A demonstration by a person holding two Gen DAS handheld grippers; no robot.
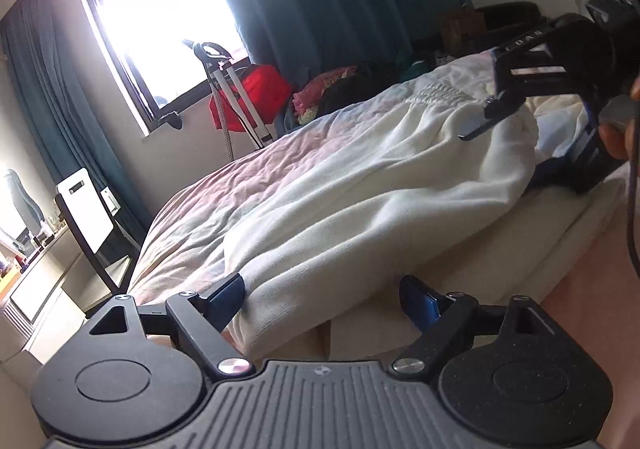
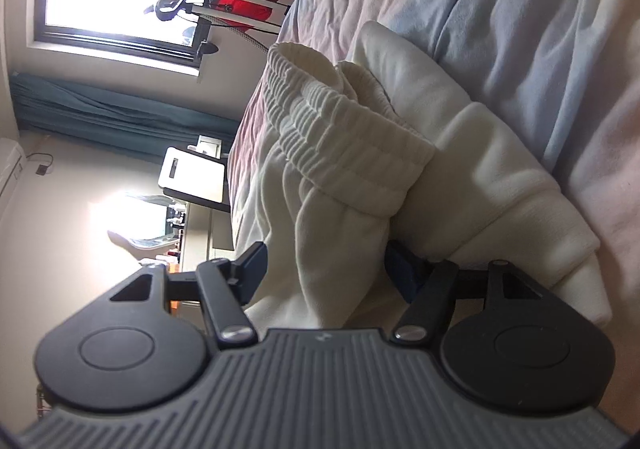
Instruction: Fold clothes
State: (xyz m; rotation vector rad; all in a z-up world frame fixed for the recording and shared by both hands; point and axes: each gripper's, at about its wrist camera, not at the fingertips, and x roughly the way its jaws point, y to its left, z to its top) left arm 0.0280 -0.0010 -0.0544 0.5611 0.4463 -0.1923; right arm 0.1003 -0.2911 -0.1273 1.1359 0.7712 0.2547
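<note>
Both hand-held grippers, left (image 1: 320, 299) and right (image 2: 326, 269), gaped wide around cream sweatpants (image 2: 340, 153) lying rumpled along the bed's (image 1: 240, 177) edge; folding looked unfinished to us.

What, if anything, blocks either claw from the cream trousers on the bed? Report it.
Nothing visible does. The left claw is open, with the cream trousers lying between its fingers at the bed edge. The right claw is open too, fabric near the elastic waistband between its fingers.
</note>
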